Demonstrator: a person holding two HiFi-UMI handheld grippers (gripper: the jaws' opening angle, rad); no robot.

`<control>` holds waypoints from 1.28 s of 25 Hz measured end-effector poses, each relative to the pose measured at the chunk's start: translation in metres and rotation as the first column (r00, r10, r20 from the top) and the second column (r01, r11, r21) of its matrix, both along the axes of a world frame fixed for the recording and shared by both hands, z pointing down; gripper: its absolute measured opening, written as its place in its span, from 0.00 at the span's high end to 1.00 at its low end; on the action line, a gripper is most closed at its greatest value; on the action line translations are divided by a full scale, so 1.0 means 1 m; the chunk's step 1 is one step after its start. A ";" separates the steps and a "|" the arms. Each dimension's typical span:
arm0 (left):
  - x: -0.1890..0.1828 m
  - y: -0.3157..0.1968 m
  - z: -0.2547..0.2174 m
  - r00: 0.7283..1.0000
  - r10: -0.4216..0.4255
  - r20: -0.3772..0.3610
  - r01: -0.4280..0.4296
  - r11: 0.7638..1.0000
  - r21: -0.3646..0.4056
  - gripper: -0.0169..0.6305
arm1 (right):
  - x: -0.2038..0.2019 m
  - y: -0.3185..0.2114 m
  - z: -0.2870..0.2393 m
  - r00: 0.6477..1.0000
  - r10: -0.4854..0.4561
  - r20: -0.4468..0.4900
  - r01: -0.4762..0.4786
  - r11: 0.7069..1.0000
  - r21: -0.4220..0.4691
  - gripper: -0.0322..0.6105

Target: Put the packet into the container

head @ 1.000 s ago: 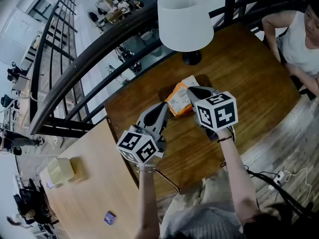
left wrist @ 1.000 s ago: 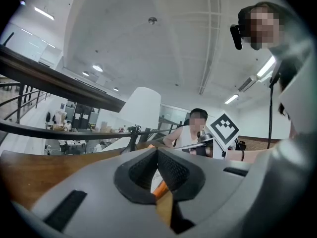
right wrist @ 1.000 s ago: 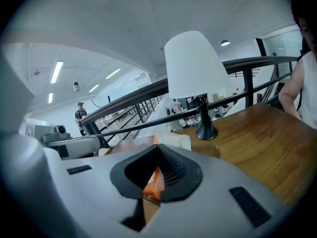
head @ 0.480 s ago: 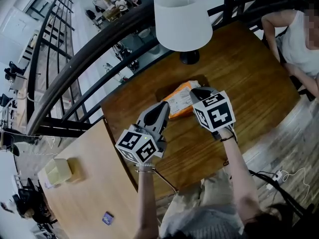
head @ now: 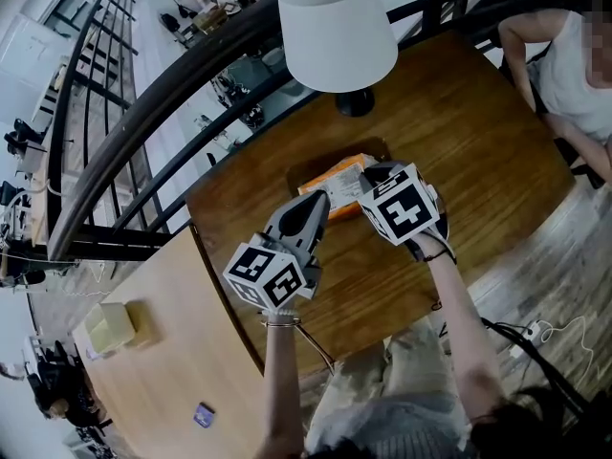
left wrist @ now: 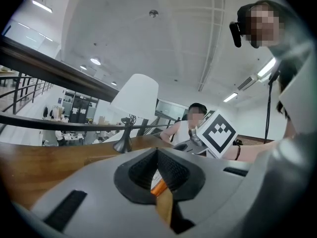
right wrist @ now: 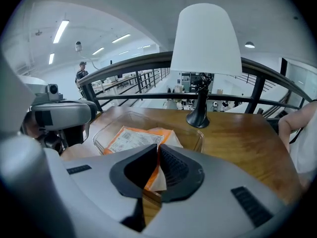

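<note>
The orange packet (head: pixel 330 182) with a white label lies low in a clear plastic container (head: pixel 295 176) on the dark wooden table. My right gripper (head: pixel 369 176) is at the packet's right end and shut on its corner, and in the right gripper view the orange and white edge (right wrist: pixel 157 175) sits pinched between the pads. The label side of the packet (right wrist: pixel 134 138) spreads out inside the container (right wrist: pixel 199 138). My left gripper (head: pixel 320 203) meets the packet's near left corner. It is shut with a sliver of the packet (left wrist: pixel 157 182) between its pads.
A lamp with a white shade (head: pixel 335 27) stands just beyond the container on a black base (head: pixel 355 103). A person (head: pixel 574 55) sits at the table's far right. A dark railing (head: pixel 191 94) runs behind. A lighter table with a small box (head: pixel 113 325) is at the left.
The packet has gone from raised and crumpled to lower and flatter in the container. Both grippers have shifted slightly left and away with it.
</note>
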State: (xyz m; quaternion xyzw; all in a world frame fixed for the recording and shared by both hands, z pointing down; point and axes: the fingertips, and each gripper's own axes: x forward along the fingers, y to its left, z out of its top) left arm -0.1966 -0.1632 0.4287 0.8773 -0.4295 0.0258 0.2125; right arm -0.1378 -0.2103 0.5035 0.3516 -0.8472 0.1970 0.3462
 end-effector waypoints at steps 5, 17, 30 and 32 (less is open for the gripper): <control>0.011 0.000 0.004 1.000 0.008 0.002 -0.008 1.000 -0.008 0.97 | 0.004 0.001 0.010 0.997 -0.013 -0.080 0.012 1.000 -0.019 0.92; 0.021 0.003 0.011 1.000 0.003 0.004 -0.003 1.000 -0.024 0.97 | 0.009 -0.003 0.009 0.996 -0.011 -0.094 0.015 0.999 0.048 0.83; 0.028 0.007 0.006 1.000 -0.024 -0.008 0.024 1.000 -0.018 0.97 | 0.011 0.004 -0.011 1.000 -0.006 0.015 0.005 0.999 0.050 0.82; 0.028 0.010 0.004 0.999 -0.033 -0.011 0.033 0.999 -0.018 0.97 | 0.009 0.007 -0.021 0.998 -0.004 0.061 0.001 0.999 0.051 0.83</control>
